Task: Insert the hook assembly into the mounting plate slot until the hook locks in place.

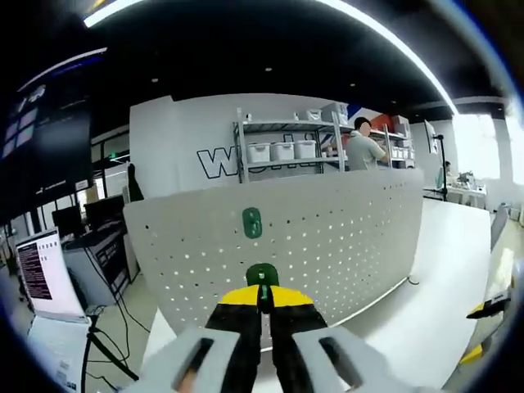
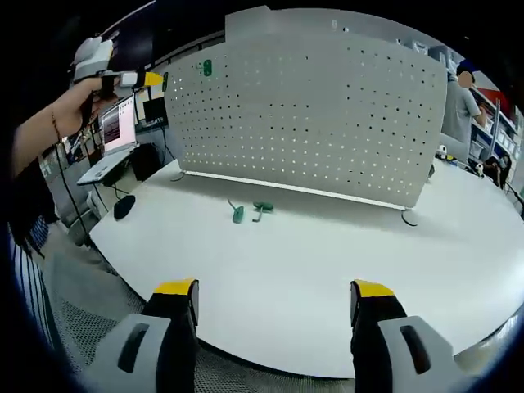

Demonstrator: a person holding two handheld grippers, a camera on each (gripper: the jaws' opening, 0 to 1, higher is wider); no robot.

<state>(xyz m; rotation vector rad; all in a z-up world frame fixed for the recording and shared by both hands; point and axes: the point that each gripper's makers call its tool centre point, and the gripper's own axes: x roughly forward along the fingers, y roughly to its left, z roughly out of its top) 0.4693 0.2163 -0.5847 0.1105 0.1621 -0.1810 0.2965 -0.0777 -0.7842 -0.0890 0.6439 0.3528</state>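
My left gripper is shut on a green hook, held just in front of the grey perforated mounting plate. Another green hook sits in the plate, right above the held one. In the right gripper view a hand holds the left gripper up at the plate's upper left corner, near the mounted hook. Two more green hooks lie on the white table before the plate. My right gripper stands open over the table's near edge, with nothing between its jaws.
An open laptop stands on a stand left of the table, also seen as the laptop. A dark round object lies at the table's left rim. A person stands by shelves behind the plate.
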